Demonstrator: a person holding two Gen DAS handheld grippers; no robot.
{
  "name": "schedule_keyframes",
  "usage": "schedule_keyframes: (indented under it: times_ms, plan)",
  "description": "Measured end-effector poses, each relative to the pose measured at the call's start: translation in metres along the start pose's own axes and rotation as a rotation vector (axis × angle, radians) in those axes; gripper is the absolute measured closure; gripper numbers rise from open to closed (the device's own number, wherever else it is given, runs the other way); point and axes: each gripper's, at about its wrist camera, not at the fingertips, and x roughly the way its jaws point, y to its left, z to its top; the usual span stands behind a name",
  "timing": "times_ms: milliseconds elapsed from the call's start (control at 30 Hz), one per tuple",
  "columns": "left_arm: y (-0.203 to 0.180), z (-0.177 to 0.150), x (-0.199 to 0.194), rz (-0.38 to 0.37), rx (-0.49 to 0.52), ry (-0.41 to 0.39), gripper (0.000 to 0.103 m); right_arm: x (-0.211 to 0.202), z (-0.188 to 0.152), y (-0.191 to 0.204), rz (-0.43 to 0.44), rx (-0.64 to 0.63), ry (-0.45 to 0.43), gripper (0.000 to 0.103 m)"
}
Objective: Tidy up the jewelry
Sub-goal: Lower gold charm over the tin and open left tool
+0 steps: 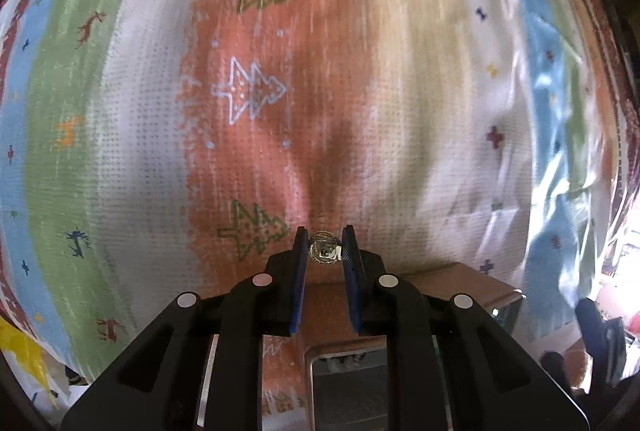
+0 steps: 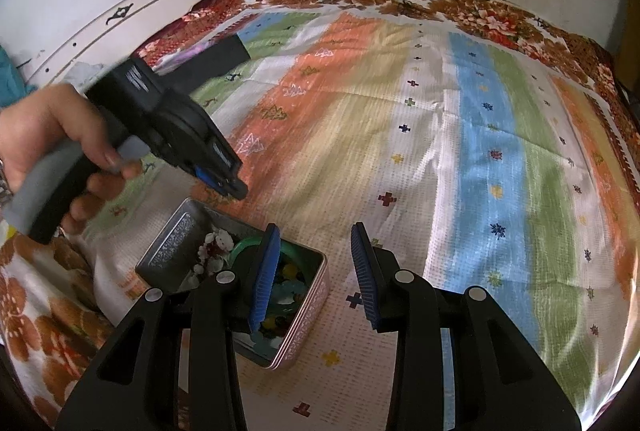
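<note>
Nearest the lens: the left gripper [image 1: 325, 251] is seen from its own wrist camera, its blue fingers [image 1: 299, 279] drawn nearly together on a small round ornament [image 1: 325, 250], gold-rimmed with a pale centre, pinched at the very tips.
Ornament's place: it is held clear of the striped cloth [image 1: 140, 151] spread over the bed, just beyond the tin [image 1: 460, 279], whose edge shows below the fingers.
Tin: in the right wrist view the tin [image 2: 316, 295] is seen open on the cloth, with a white flower piece [image 2: 218, 245], a green ring-like piece [image 2: 246, 243] and mixed coloured pieces inside; its lid stands raised at the far-left end.
Step in hand (judged): the ornament appears to be carried between cloth and tin; which way cannot be told.
Doing it well (judged): since the hold is only at the tips, it should be kept steady and level, jolts avoided, and the release made low over the target so that the piece does not bounce or roll.
Left hand: a hand [image 2: 48, 151] is seen around the grey handle, the tool pointed steeply down.
Right gripper [image 2: 316, 279]: its fingers [image 2: 265, 271] are set partly apart with nothing between them, poised above the tin's near-right corner; whether the left finger touches the tin cannot be told.
</note>
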Motion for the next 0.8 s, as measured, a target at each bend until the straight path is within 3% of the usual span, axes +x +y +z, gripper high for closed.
schedule_keyframes:
  times_ms: [233,800]
  plan:
    - [0.001,-0.004,-0.030,-0.029,0.010,-0.048,0.087,0.004,-0.001,0.001,-0.011,-0.004,0.013,0.066]
    - [-0.028,-0.072,-0.064,-0.100,0.096,-0.100,0.086,0.010,-0.004,0.011,-0.037,-0.033,0.035,0.066]
